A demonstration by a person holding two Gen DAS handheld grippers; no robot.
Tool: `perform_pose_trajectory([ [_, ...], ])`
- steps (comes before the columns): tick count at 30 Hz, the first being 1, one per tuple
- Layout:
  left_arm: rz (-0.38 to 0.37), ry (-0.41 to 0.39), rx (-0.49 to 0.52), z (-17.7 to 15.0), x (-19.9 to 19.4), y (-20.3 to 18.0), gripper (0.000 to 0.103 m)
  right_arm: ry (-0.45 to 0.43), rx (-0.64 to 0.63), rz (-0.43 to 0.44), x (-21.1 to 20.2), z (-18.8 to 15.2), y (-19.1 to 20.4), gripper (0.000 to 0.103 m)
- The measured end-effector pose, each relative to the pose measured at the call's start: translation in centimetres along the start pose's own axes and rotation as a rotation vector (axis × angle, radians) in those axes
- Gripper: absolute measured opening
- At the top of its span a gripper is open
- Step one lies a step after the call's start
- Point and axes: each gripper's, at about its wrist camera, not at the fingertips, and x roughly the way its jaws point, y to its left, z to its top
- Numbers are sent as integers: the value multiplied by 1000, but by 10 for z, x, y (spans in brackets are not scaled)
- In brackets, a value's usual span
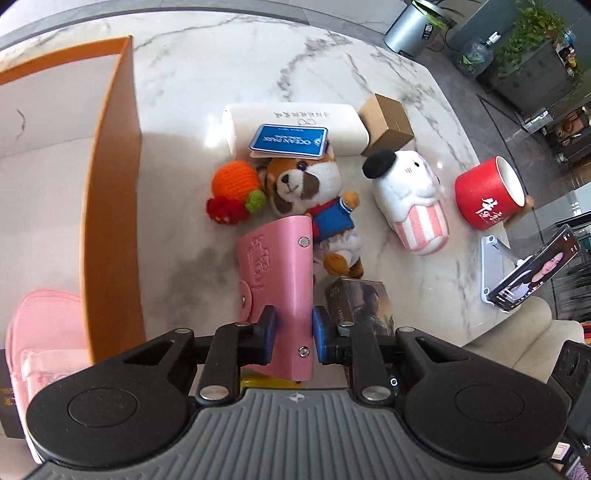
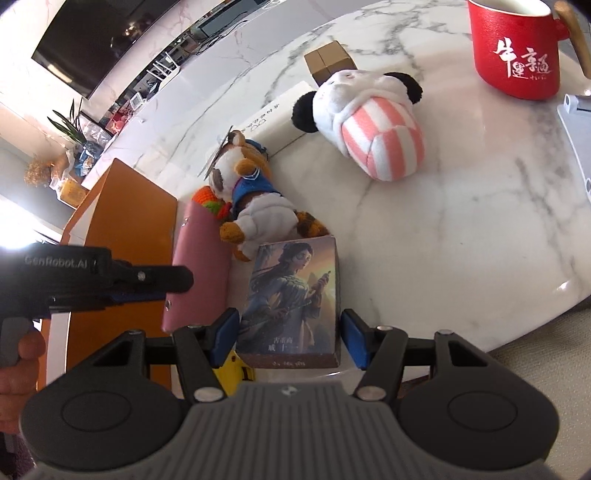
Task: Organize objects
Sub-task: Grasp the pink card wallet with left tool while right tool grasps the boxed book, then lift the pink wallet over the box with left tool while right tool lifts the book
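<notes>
A white marble table (image 1: 229, 55) with grey veins carries everything. At its right edge a phone (image 1: 535, 269) leans on a pale grey stand (image 1: 493, 258), its lit screen showing a person. Beyond the table, on the grey floor, a silver bin (image 1: 410, 27) stands beside a clear water bottle (image 1: 474, 55), and leafy green plants (image 1: 532, 33) fill a dark planter nearby. The right wrist view shows a large dark television (image 2: 110, 40) on the far wall, a low shelf crowded with small items under it, and a spiky green potted plant (image 2: 72, 122) close to a yellowish bundle on the left.
</notes>
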Motion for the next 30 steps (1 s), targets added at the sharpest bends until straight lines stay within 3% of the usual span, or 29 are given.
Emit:
perform_pose_trajectory([
  [7,52,5,16,3,-11,4,20,47,-30,-37,11,-3,5,62],
  [9,122,-4,51,4,-12,-2,19,45,-56,-53,12,-4,9,62],
  [11,161,0,82,5,-10,-6,20,44,-64,-59,13,-4,11,62],
  [15,146,12,99,8,-5,-8,21,44,-48,-46,16,-4,9,61],
  [19,224,16,145,9,6,-12,25,36,-50,-48,18,-4,10,61],
  [30,190,9,154,6,22,-13,22,2,-242,-170,27,-11,37,66],
])
